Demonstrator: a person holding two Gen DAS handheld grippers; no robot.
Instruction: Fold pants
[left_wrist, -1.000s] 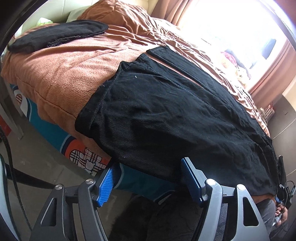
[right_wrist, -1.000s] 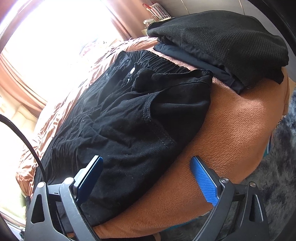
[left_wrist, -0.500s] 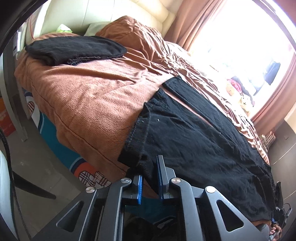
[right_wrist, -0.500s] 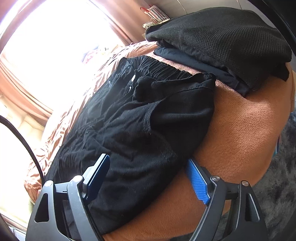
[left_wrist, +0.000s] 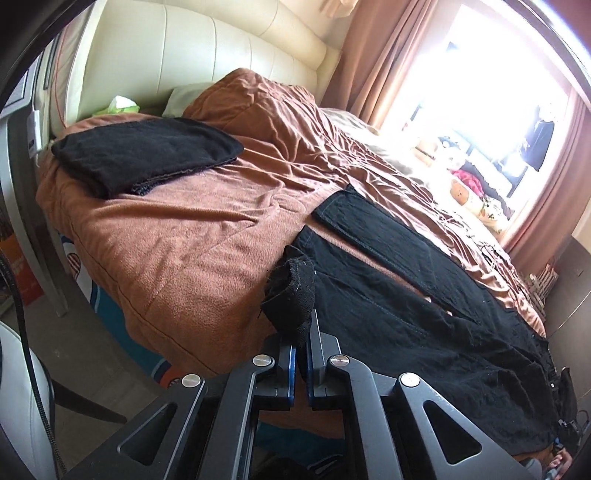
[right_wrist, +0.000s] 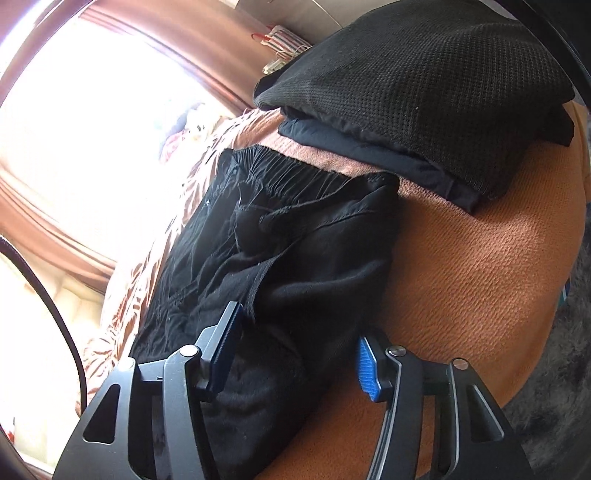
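The fold is only beginning. The black pants (left_wrist: 424, 325) are lying spread lengthwise on the bed (left_wrist: 192, 236), both legs flat and apart, with nothing doubled over yet; every fold is, by my judgement, still ahead.

The left gripper (left_wrist: 302, 363) is pinching the near leg's hem (left_wrist: 291, 295), its jaws closed down to a thin slit on the cloth, and the hem is standing up in a curled, frayed tuft at about 12 o'clock from the jaws. In the right wrist view, the right gripper (right_wrist: 295, 354) is sitting with its jaws spread wide, straddling the edge of the pants near the hip; it is gripping nothing, though the left jaw is lying against the fabric. The gathered elastic waistband (right_wrist: 291, 168) is showing at 12 o'clock from it.

The pants are looking like soft, matte woven cotton with raised seams, limp and creasing easily. The bed cover is a fuzzy rust-brown fleece, rumpled farther back. Beyond the waistband, at 1 o'clock, a stack of folded clothes (right_wrist: 417, 92) is resting, the top one a coarse waffle knit.
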